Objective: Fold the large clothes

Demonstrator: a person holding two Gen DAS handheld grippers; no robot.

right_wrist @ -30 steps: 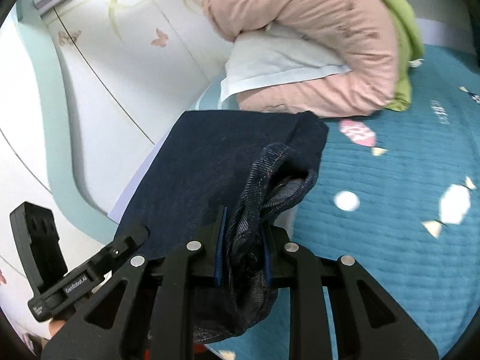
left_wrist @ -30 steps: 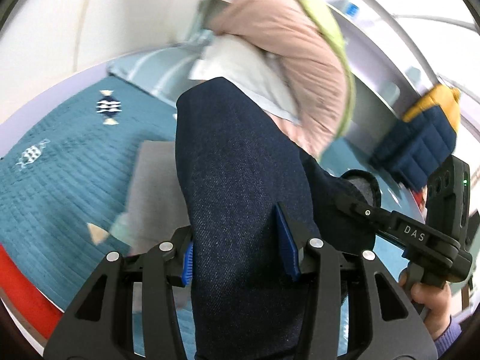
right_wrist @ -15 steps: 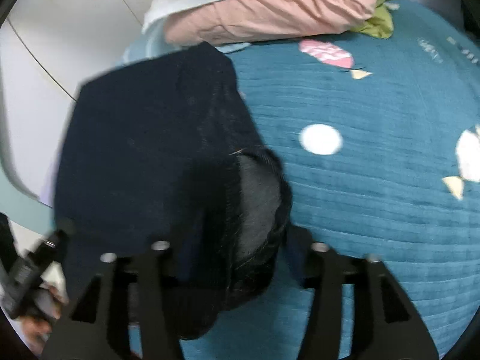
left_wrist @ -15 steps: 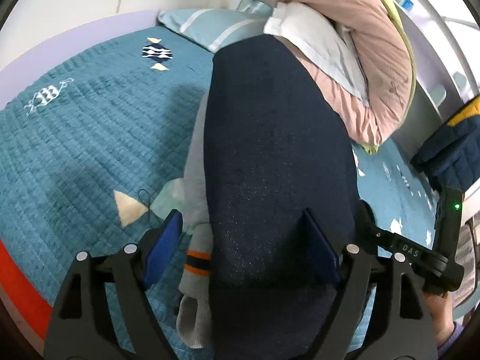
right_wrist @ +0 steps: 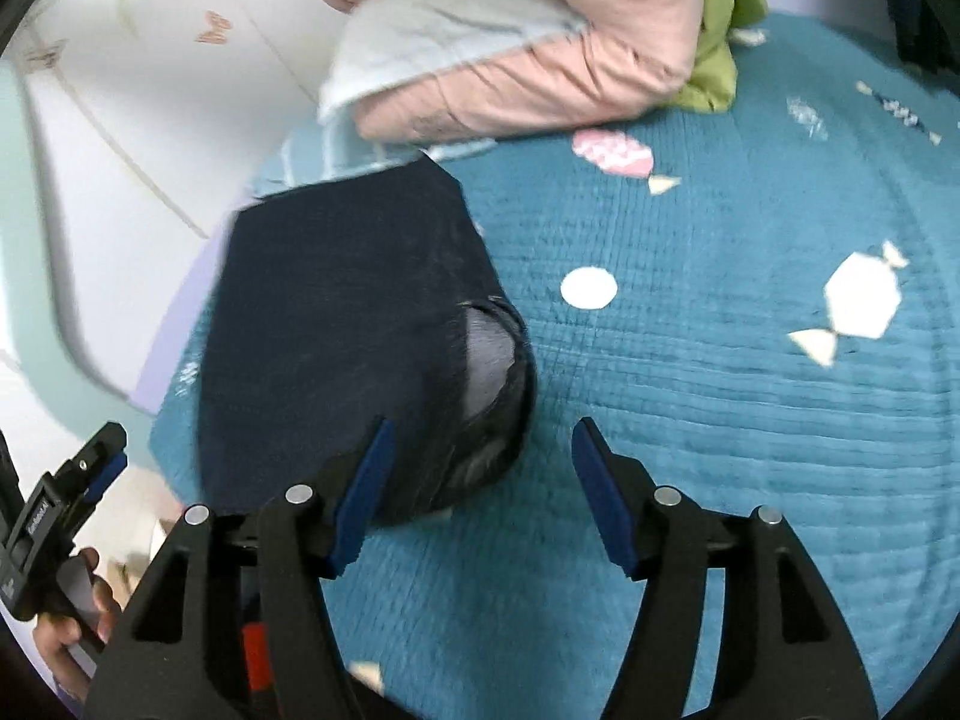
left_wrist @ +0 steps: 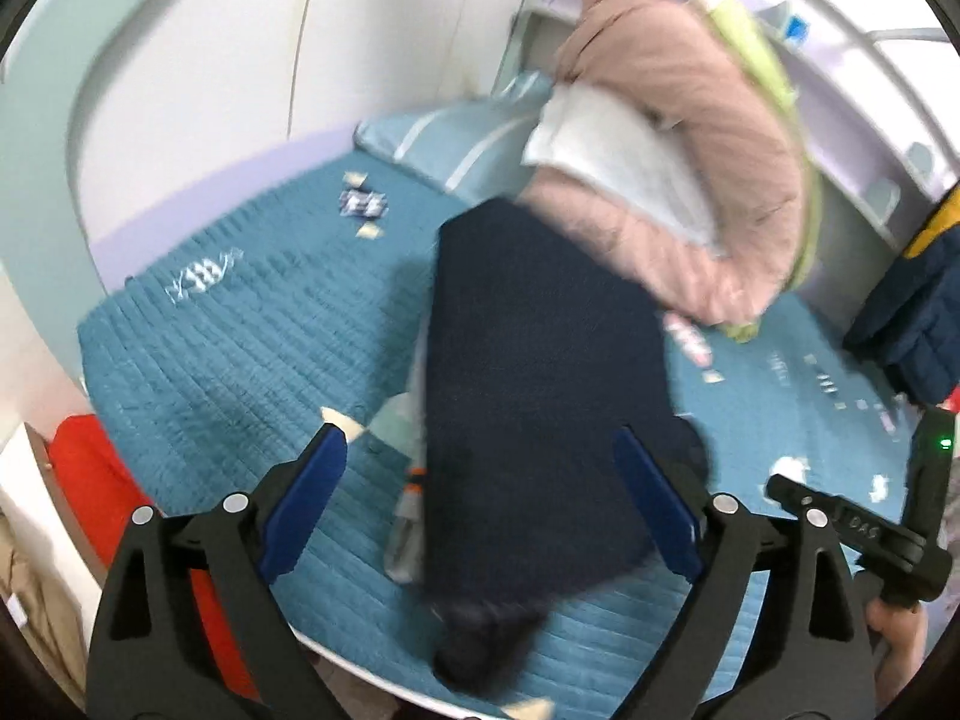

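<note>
Folded dark denim jeans (left_wrist: 540, 360) lie flat on the teal bed cover (left_wrist: 240, 330), on top of a grey garment (left_wrist: 414, 420) that sticks out at their left edge. My left gripper (left_wrist: 478, 441) hangs above the near end of the jeans, its jaws opening wide, and the pads touch nothing. In the right wrist view the jeans (right_wrist: 336, 330) lie to the left, with their waistband curled beside my left finger. My right gripper (right_wrist: 483, 427) is opening too, with only bed cover (right_wrist: 720, 390) between its fingers.
A pink duvet (left_wrist: 690, 150) with a white pillow and green fabric is piled just beyond the jeans. A striped pillow (left_wrist: 456, 138) lies by the wall. A navy and yellow jacket (left_wrist: 918, 312) sits far right. A red object (left_wrist: 90, 480) stands beside the bed.
Both grippers have let go of the jeans and opened. The jeans dropped from hanging in the jaws to lying flat on the bed. Both hands have drawn back from them.
</note>
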